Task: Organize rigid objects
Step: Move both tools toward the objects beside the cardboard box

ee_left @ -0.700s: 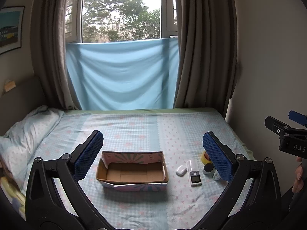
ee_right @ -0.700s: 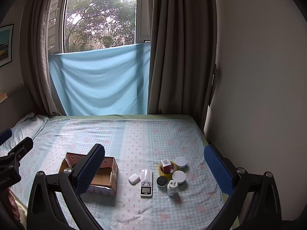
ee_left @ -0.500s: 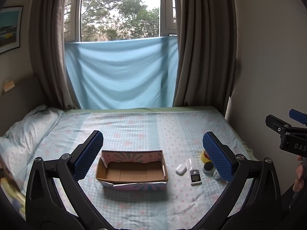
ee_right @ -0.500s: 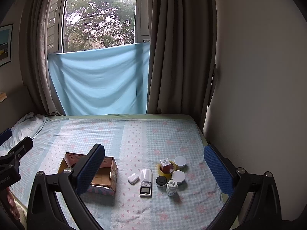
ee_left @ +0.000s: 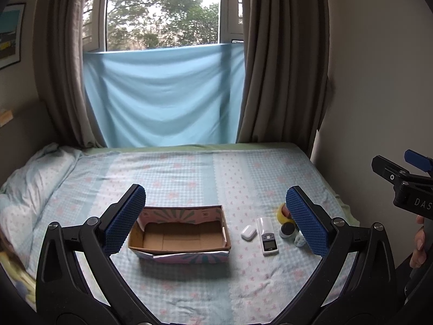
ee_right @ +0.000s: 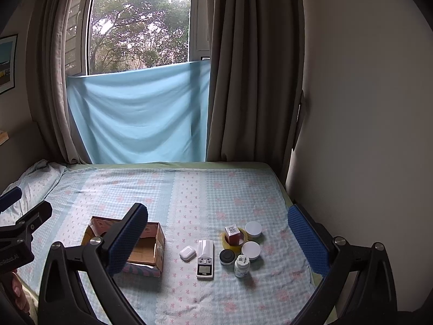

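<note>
You can read only "DAS" in pale letters on the black body of your right gripper (ee_left: 412, 201); labels on the small white bottle (ee_right: 241, 265) stay illegible.

We see the cardboard box (ee_right: 146, 246) lying on the bed (ee_right: 189, 189), toward its near left. To the box's right lies the earbud case (ee_right: 187, 253), and just right of that the remote (ee_right: 205, 259). Further right sits a cluster: a tape roll (ee_right: 235, 239) with a small box (ee_right: 232, 233) standing in it, one jar (ee_right: 253, 229) behind another jar (ee_right: 251, 249), a dark-lidded jar (ee_right: 226, 256) just beside the remote, and a pill bottle (ee_right: 242, 265) nearest us. Behind the bed hangs a cloth (ee_right: 140, 113) between curtains (ee_right: 254, 81).
</note>
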### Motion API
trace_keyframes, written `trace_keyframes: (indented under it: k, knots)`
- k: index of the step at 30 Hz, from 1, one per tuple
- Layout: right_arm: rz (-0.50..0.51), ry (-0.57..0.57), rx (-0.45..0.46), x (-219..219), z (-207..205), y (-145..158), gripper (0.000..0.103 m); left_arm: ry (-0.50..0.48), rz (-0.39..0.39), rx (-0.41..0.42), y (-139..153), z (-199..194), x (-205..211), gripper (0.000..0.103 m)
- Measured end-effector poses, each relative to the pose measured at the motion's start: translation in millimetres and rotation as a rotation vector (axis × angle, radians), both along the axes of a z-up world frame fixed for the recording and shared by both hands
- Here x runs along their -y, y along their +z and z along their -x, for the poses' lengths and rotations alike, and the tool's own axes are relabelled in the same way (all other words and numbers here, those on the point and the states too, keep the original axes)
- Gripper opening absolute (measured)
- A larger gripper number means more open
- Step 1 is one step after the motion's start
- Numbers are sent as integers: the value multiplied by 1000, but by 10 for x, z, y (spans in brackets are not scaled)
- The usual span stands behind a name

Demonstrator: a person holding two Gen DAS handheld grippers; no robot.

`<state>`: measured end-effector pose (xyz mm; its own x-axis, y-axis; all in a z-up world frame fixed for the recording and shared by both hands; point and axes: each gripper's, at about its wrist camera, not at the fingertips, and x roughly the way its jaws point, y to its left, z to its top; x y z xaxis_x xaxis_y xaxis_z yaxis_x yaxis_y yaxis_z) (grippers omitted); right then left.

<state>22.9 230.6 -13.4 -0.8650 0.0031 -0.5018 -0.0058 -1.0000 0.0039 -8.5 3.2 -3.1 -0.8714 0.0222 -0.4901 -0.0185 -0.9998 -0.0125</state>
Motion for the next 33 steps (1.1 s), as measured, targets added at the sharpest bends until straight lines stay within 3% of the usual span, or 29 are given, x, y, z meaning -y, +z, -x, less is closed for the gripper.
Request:
trace_keyframes:
  k: [33]
  knots:
    - [20, 4, 34, -113, 261, -73, 103, -4, 1, 54, -109, 320, -181, 103]
